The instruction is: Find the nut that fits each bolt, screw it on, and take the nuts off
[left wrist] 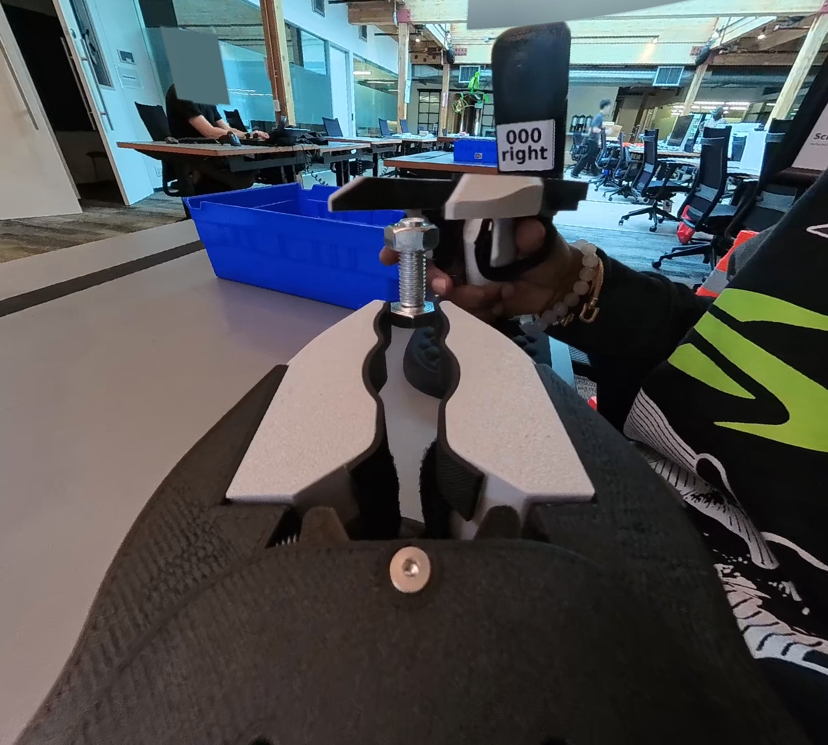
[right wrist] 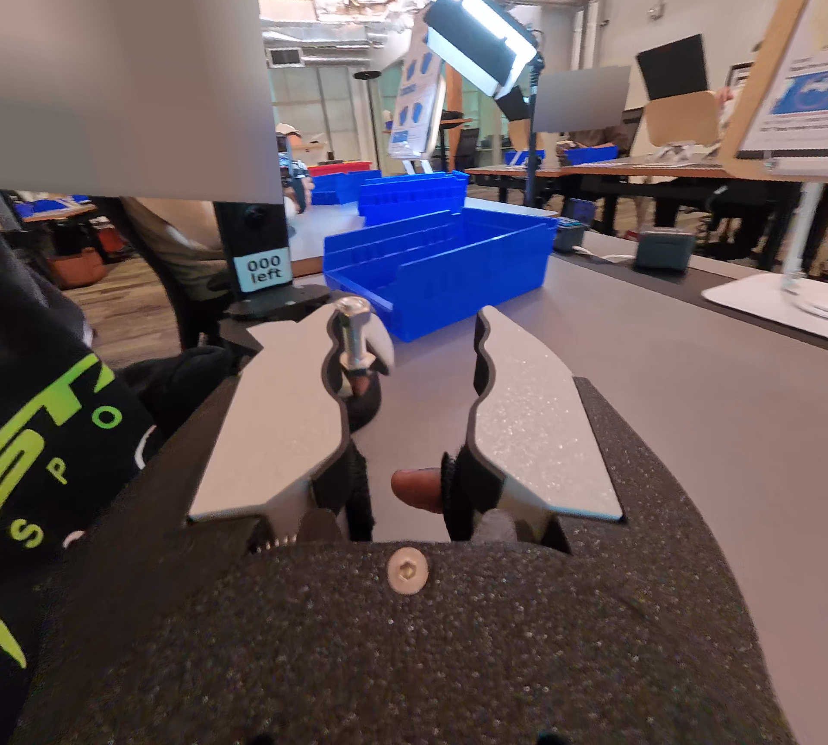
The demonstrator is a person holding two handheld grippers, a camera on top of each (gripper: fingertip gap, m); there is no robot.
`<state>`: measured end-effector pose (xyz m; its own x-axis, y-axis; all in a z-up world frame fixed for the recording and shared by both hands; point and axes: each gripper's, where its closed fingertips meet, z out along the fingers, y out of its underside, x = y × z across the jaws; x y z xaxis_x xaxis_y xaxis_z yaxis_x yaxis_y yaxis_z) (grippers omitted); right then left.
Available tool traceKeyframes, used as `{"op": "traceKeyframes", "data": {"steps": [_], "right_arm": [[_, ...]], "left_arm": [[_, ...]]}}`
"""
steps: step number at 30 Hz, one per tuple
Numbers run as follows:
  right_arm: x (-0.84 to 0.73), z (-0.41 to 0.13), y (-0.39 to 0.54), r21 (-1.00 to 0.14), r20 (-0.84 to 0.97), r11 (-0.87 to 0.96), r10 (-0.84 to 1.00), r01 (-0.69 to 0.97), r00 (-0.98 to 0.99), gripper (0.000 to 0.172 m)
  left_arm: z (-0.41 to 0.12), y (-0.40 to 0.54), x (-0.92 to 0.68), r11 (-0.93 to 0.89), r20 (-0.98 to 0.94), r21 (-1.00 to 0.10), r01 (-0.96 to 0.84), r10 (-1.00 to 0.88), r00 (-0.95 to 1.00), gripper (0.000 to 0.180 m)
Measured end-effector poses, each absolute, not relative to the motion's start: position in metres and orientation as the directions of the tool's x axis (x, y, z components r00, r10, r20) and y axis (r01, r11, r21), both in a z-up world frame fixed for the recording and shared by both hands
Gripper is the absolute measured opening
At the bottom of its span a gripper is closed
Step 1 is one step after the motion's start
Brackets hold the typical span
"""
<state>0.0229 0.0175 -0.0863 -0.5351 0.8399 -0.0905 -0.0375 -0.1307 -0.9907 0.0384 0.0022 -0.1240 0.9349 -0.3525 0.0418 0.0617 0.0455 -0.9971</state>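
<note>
the left gripper (left wrist: 410,313) has its fingers pinched on the head of a silver bolt (left wrist: 412,275), which stands upright with the threads pointing up and a hex nut (left wrist: 411,234) seated at the very top of the shank; the right gripper (right wrist: 403,347) is spread wide and holds nothing, its left finger (right wrist: 291,387) just beside the bolt, the other finger well apart at about 3 o'clock from it; a blue bin (right wrist: 448,271) sits on the grey table (left wrist: 134,365) beyond, around 1 o'clock. to my eye the next step is gripping the nut to turn it; best to centre the open fingers around its flats, close squarely, and keep the bolt steady and plumb so the threads don't bind.
</note>
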Motion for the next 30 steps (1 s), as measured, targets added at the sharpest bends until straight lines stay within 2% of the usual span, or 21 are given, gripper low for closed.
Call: {"op": "traceKeyframes", "data": {"steps": [4,10,14,21,22,23,24,27,30], "right_arm": [[0.009,-0.087,-0.008,-0.993,-0.085,-0.118,0.81,-0.02,-0.58,0.064],[-0.011,-0.092,-0.021,-0.994,-0.09,-0.104,0.813,0.008,-0.575,0.065],[-0.01,-0.093,-0.016,-0.994,-0.098,-0.111,0.821,0.012,-0.562,0.064],[0.01,-0.095,0.013,-0.993,-0.1,-0.115,0.845,0.004,-0.525,0.071],[0.014,-0.096,0.021,-0.993,-0.108,-0.122,0.855,0.006,-0.507,0.067],[0.016,-0.098,0.033,-0.992,-0.114,-0.127,0.878,0.003,-0.464,0.049],[0.018,-0.1,0.043,-0.992,-0.11,-0.124,0.898,-0.006,-0.427,0.042],[0.026,-0.1,0.055,-0.992,-0.114,-0.129,0.908,-0.01,-0.403,0.039],[0.029,-0.096,0.05,-0.991,-0.105,-0.128,0.898,-0.025,-0.428,0.045]], "left_arm": [[-0.125,0.002,0.038,0.045,0.039,-0.997,0.058,-0.349,0.937,0.018],[-0.125,0.003,0.039,0.044,0.032,-0.998,0.05,-0.348,0.937,0.018],[-0.125,0.002,0.04,0.046,0.031,-0.998,0.051,-0.353,0.935,0.018],[-0.124,0.002,0.037,0.049,0.045,-0.997,0.066,-0.348,0.936,0.018],[-0.123,0.002,0.036,0.05,0.05,-0.996,0.072,-0.344,0.937,0.018],[-0.122,0.0,0.038,0.059,0.048,-0.996,0.074,-0.361,0.931,0.018],[-0.121,0.0,0.039,0.065,0.042,-0.995,0.07,-0.361,0.932,0.018],[-0.122,0.001,0.039,0.059,0.041,-0.996,0.067,-0.359,0.933,0.018],[-0.122,0.001,0.039,0.059,0.039,-0.996,0.065,-0.358,0.933,0.018]]}}
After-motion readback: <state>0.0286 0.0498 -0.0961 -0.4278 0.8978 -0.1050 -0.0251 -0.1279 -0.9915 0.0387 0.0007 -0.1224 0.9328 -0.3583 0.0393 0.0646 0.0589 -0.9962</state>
